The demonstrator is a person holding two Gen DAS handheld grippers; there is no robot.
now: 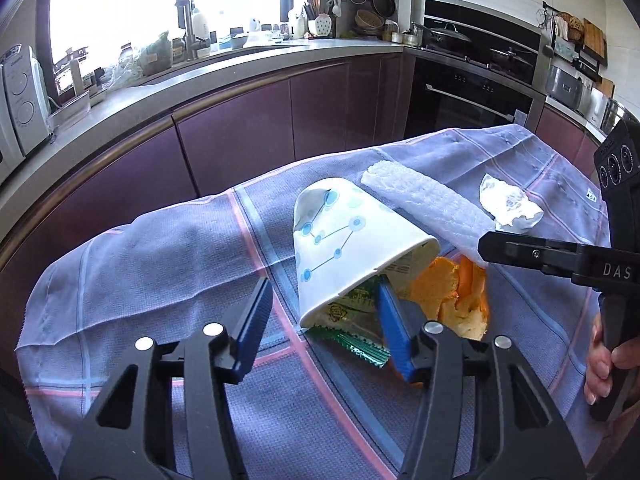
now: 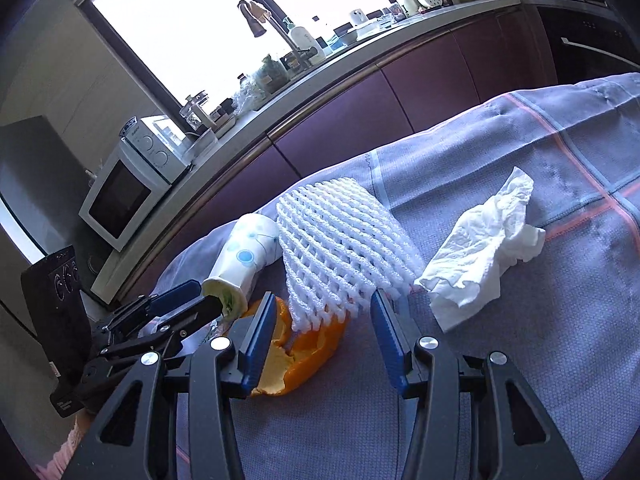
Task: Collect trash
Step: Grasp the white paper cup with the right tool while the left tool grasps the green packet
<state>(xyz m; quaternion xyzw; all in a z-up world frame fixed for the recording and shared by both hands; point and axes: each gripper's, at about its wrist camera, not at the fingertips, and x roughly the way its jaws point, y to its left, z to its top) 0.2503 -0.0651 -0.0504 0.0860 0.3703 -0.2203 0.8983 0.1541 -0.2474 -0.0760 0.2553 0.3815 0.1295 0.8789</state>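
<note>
A white paper cup with blue dots lies on its side on the checked tablecloth, its mouth towards me. A green wrapper sticks out of it. My left gripper is open and straddles the near rim: one finger is at the mouth and the other is clear of the outer wall. The right wrist view shows the cup with the left gripper at its mouth. My right gripper is open around orange peel and the lower end of a white foam net. A crumpled tissue lies to its right.
The table's far edge faces purple cabinets under a cluttered counter with a sink tap. A microwave stands at the left and an oven at the right. A hand grips the right tool's handle.
</note>
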